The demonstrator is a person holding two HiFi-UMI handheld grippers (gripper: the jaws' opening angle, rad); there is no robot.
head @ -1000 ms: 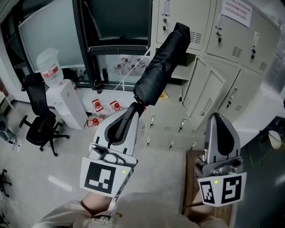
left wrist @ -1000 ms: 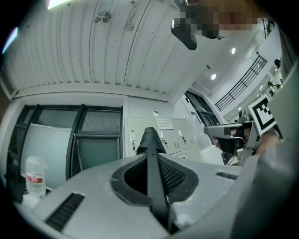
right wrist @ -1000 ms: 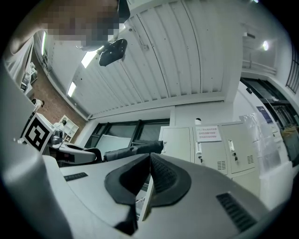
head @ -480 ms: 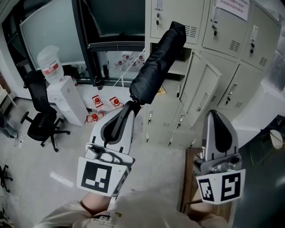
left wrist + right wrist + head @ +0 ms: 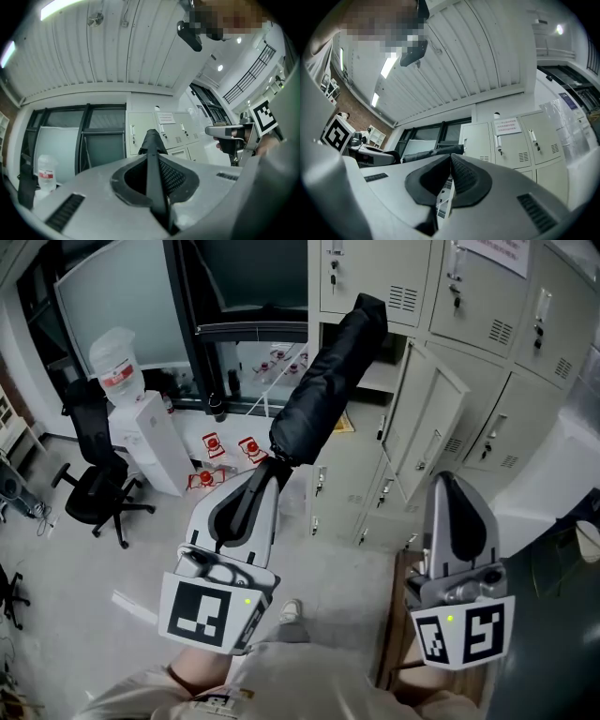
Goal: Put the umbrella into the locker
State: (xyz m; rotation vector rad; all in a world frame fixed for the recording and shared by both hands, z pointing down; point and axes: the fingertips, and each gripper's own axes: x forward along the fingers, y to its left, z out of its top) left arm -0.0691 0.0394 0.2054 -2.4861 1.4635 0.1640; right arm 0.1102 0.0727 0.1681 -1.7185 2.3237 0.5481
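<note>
Overhead only: umbrella [image 5: 328, 381] at locker [image 5: 429, 432].

— Right hand-held gripper [image 5: 451, 158]?
— Closed at the tips, nothing between.
— Beyond?
— Grey lockers [image 5: 480, 138], paper notice [image 5: 507, 125] on one door; black umbrella [image 5: 433, 153] level at left, held by left hand-held gripper [image 5: 391, 157].

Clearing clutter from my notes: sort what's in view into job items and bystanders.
Job: umbrella; left hand-held gripper shut on it; open locker.
Lying about: office chair; water dispenser; red items on the floor; right hand-held gripper, empty.
</note>
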